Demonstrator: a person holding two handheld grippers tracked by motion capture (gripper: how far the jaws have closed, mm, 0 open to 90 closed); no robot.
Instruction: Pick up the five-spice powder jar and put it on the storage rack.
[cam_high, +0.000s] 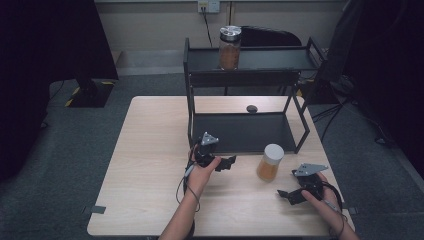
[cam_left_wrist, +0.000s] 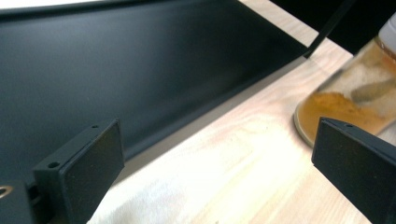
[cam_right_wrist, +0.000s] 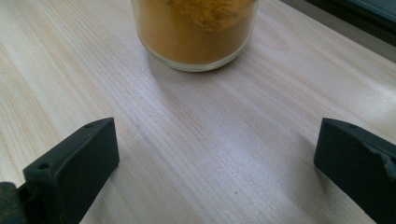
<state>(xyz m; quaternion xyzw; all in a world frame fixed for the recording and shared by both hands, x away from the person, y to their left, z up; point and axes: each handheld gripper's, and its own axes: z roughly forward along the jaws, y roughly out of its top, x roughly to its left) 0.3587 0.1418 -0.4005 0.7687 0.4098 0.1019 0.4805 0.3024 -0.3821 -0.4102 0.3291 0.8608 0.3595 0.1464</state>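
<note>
In the high view the left forearm rises from the bottom centre of the frame, and the left hand (cam_high: 200, 175) holds the left gripper (cam_high: 227, 163) just left of centre, its jaws pointing right and spread apart. The right hand (cam_high: 320, 200) sits at the lower right, holding the right gripper (cam_high: 286, 195) with its jaws aimed left and gaping. In each gripper view the two black jaws stand wide apart at the bottom corners with nothing between them.

Bare table (cam_high: 150, 165) left – rack (cam_high: 245, 132) blocks behind jar (cam_high: 270, 162)
</note>
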